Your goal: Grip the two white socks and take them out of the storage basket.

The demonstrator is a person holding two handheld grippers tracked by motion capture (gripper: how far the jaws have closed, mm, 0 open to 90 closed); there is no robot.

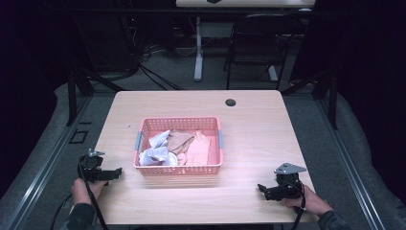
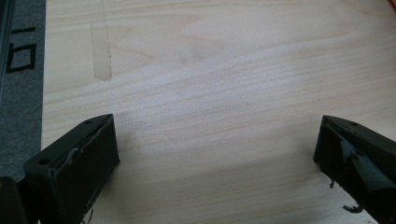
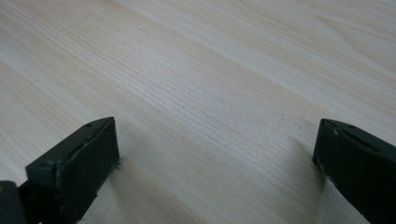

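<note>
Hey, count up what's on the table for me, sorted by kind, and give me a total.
Pink basket: 1
Whitish cloths in it: about 2, bunched up, so hard to separate
Tan or peach cloths in it: about 2, overlapping
Left gripper and right gripper, both open: 2
Total: about 7

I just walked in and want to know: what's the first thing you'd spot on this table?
The pink basket in the middle of the wooden table jumps out first, with crumpled white cloths at its left and peach-coloured ones at its right. Near the front corners, the left gripper and the right gripper rest in a person's hands, fingers spread wide with nothing between them.
</note>
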